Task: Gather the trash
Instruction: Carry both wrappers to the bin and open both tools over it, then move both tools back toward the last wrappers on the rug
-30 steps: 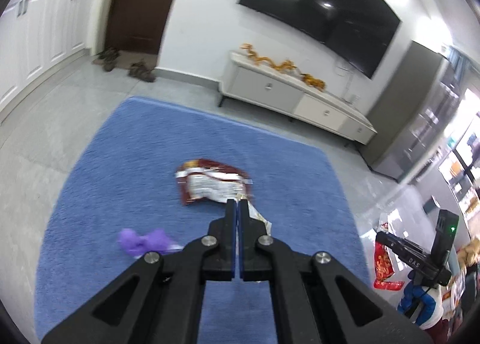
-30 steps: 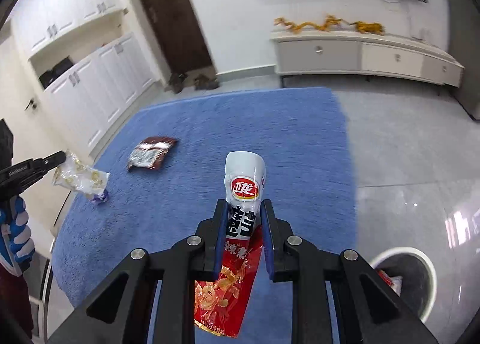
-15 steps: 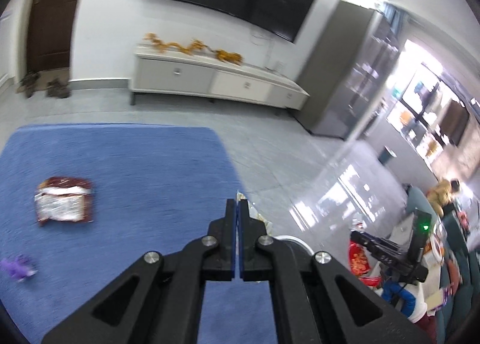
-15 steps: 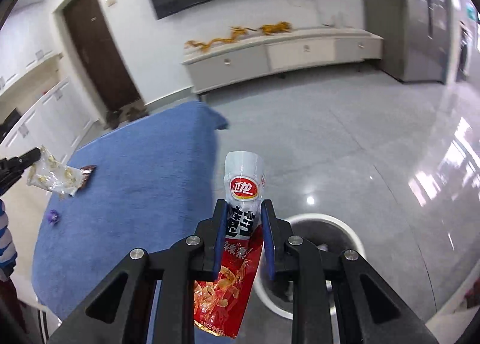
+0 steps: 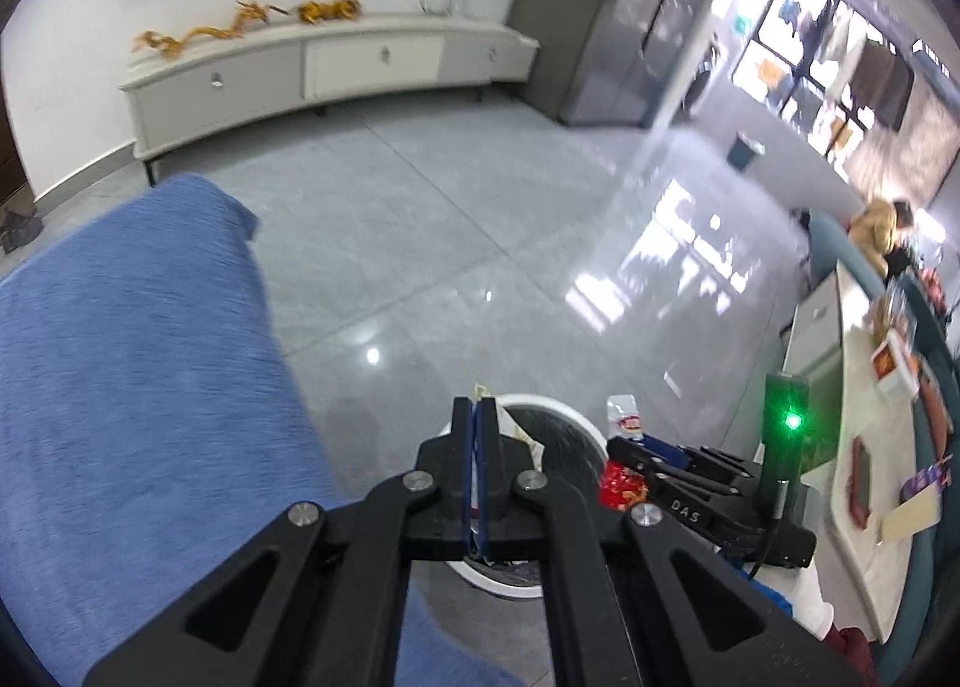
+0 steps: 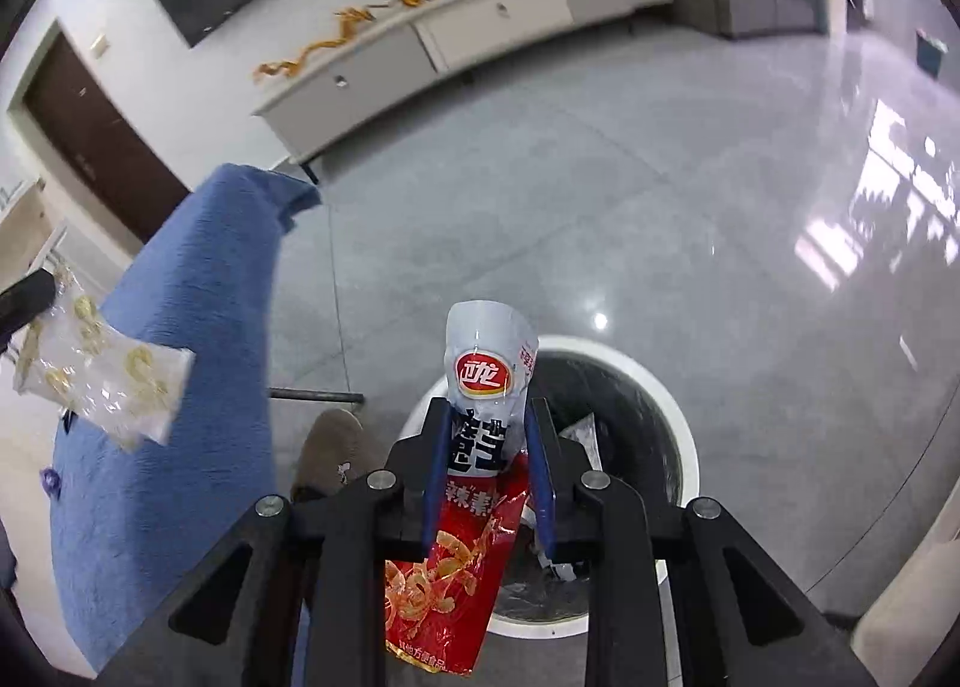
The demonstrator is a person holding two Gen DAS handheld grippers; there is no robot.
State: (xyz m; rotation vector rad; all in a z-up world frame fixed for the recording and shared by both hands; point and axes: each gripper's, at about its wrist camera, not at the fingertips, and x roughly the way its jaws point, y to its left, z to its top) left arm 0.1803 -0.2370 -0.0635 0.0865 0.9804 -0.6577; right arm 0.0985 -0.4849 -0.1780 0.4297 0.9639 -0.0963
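My left gripper [image 5: 478, 408] is shut on a thin clear snack wrapper [image 5: 521, 435], seen edge-on, over the near rim of the round white trash bin [image 5: 564, 410]. From the right wrist view the same wrapper [image 6: 102, 366] hangs from the left gripper's tip at the far left. My right gripper [image 6: 487, 423] is shut on a red and white snack bag [image 6: 480, 429] and holds it above the bin [image 6: 666, 393], which holds some trash. In the left wrist view the right gripper [image 5: 630, 450] with its bag [image 5: 624, 423] sits just right of the bin.
A blue rug [image 5: 120, 363] lies left of the bin on the glossy grey tile floor. A small purple scrap [image 6: 49, 480] lies on the rug. A white TV cabinet [image 5: 324, 69] stands along the far wall. My shoe [image 6: 333, 456] is beside the bin. A table with items [image 5: 888, 429] is at right.
Both grippers have swung right from the rug to over the trash bin, each still holding its wrapper. The brown wrapper on the rug has left view.
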